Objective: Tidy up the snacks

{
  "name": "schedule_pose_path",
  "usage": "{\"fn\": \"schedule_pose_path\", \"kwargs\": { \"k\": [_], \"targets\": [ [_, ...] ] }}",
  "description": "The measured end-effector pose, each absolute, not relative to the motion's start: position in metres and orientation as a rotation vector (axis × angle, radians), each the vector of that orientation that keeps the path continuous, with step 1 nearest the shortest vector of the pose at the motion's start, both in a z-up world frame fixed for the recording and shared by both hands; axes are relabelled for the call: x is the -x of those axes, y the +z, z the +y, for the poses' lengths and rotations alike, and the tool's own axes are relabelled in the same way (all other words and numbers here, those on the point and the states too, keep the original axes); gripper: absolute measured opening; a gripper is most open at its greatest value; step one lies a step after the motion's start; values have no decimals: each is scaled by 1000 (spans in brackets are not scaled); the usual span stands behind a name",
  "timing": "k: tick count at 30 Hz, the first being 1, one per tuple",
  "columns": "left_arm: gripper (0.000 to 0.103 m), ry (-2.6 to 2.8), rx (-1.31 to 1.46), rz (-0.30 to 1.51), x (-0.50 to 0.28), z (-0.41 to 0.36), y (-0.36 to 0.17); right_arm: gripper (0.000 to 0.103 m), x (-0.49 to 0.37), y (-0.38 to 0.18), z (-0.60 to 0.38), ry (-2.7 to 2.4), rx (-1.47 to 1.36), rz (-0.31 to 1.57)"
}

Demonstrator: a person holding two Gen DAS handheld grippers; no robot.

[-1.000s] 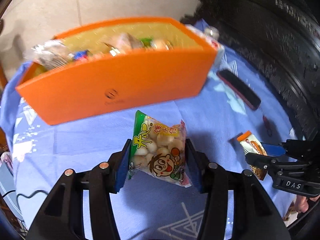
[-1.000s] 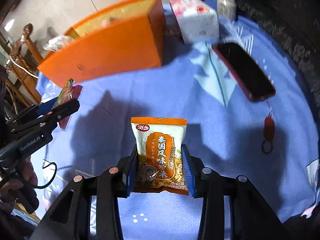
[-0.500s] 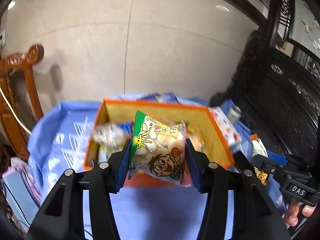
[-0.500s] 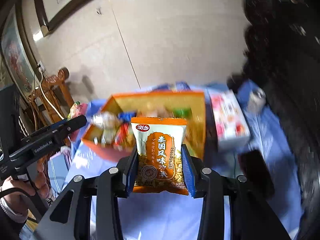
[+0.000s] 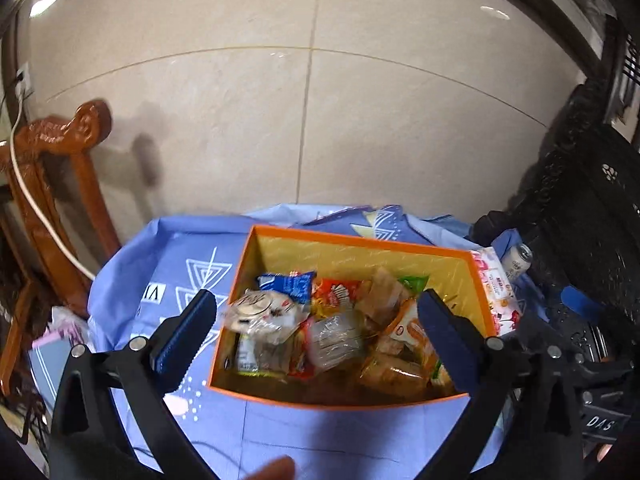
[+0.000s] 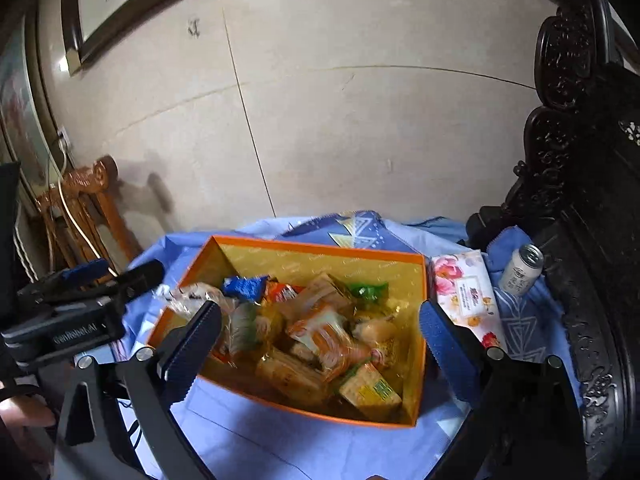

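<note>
Orange box (image 5: 352,399) sat on the blue tablecloth (image 5: 168,248), packed with snack packets (image 5: 328,332); blue packet (image 6: 245,286) and green packet (image 6: 369,290) lay toward the far wall of the box; your left gripper (image 5: 318,334) hung over the box with fingers spread wide, nothing between them; your right gripper (image 6: 320,338) was likewise released and empty above the box; floral tissue pack (image 6: 464,296) lay just beside the box's right wall; can (image 6: 522,269) stood beyond it; wooden chair (image 5: 60,208) was off the table's left edge.
</note>
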State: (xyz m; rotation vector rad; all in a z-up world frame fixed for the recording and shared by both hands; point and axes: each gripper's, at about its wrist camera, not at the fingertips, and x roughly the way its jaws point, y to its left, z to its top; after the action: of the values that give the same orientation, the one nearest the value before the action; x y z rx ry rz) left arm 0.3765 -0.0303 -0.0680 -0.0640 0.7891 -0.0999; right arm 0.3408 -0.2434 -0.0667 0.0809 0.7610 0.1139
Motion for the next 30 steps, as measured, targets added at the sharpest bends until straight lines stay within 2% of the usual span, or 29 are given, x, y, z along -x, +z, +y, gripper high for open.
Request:
{"fn": "schedule_pose_path", "kwargs": {
  "k": [30],
  "targets": [
    [99, -64, 7, 770, -321, -15, -57, 100, -289, -76, -238, 56, -32, 822]
  ]
}}
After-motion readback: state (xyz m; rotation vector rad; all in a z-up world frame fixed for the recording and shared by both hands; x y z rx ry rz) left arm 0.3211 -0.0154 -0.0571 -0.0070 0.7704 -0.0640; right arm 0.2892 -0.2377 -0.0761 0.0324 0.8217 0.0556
